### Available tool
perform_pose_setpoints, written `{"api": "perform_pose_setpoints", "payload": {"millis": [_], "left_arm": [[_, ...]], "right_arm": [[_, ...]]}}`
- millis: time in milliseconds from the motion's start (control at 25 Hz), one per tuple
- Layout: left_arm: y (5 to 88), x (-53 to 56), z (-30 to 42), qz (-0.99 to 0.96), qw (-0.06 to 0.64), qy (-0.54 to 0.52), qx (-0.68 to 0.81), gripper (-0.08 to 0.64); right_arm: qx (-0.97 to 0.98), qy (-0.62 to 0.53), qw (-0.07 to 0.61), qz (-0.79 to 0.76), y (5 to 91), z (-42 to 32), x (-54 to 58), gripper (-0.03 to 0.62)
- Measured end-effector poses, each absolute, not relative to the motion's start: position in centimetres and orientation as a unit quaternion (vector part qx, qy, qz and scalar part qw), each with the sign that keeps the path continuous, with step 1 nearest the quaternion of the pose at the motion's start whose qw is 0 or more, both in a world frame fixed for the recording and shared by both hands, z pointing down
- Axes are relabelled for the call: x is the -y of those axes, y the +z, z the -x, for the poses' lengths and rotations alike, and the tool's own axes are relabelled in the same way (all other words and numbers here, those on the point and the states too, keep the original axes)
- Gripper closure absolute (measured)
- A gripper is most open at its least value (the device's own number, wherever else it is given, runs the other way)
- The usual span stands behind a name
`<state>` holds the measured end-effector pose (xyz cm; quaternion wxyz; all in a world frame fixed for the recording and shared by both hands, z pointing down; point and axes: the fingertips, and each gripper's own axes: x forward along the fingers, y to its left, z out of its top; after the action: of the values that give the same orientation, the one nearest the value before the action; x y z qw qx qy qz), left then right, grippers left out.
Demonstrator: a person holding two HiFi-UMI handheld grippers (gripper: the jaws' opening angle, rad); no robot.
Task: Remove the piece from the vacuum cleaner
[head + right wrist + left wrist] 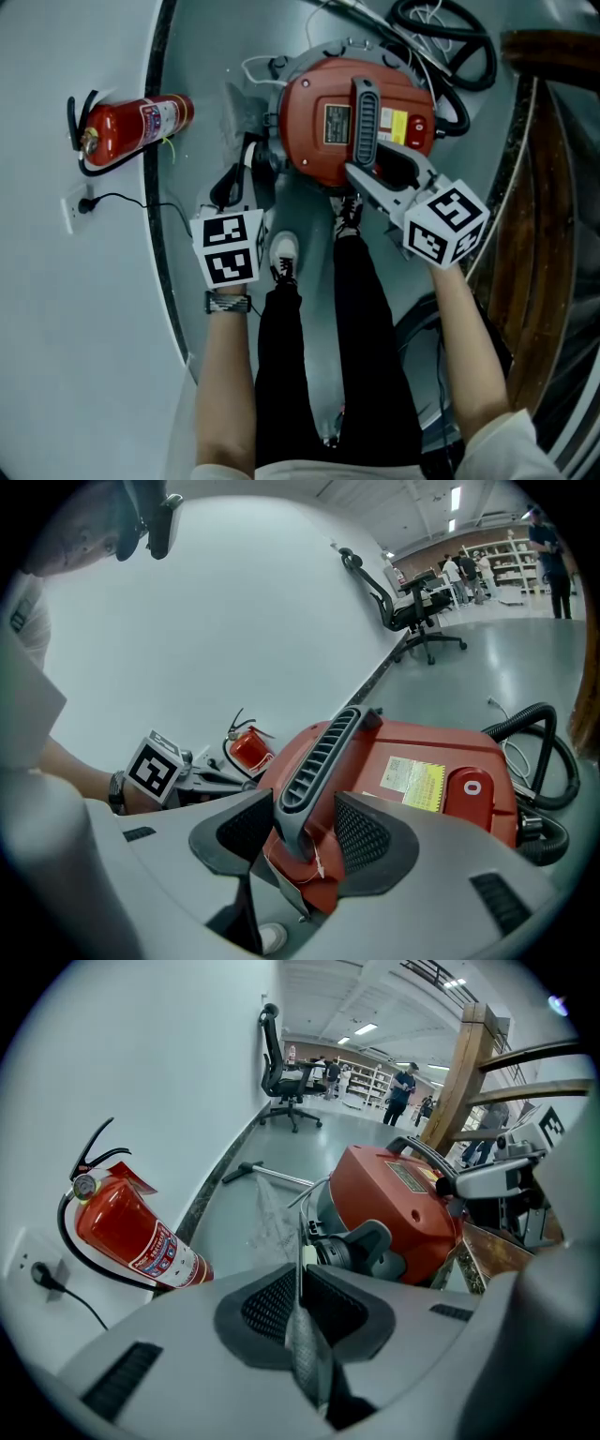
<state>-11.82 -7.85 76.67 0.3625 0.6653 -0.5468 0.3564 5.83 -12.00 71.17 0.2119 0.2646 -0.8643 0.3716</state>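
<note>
The red vacuum cleaner (323, 131) stands on the grey floor in front of my feet, with a dark grey handle (364, 122) along its top. My right gripper (364, 178) is open, its pads on either side of the near end of the handle (319, 761) with a gap showing on one side. My left gripper (242, 178) is low at the cleaner's left side, beside a grey hose port (361, 1251). It is shut on a thin flat piece (299, 1265) seen edge-on; what the piece is I cannot tell.
A red fire extinguisher (131, 127) lies by the white wall, near a wall socket (80, 206). A black hose (450, 47) coils behind the cleaner. A wooden railing (544, 187) runs along the right. My shoes (284, 253) are just below the cleaner. An office chair (286, 1072) stands far off.
</note>
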Motion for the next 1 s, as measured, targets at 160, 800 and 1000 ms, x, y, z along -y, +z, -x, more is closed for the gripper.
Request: {"api": "perform_pose_setpoints", "payload": {"millis": [160, 800, 1000], "left_arm": [[76.71, 7.81, 12.03, -0.665, 0.364, 0.354, 0.548, 0.523], [76.70, 7.78, 12.46, -0.675, 0.362, 0.354, 0.537, 0.523], [76.76, 7.75, 12.62, -0.676, 0.361, 0.353, 0.537, 0.523]], "right_arm": [[0.864, 0.374, 0.210, -0.264, 71.20, -5.75, 11.97, 0.390], [0.866, 0.370, 0.201, -0.271, 71.17, -5.98, 12.03, 0.382], [0.867, 0.368, 0.200, -0.271, 71.18, -5.92, 12.03, 0.380]]}}
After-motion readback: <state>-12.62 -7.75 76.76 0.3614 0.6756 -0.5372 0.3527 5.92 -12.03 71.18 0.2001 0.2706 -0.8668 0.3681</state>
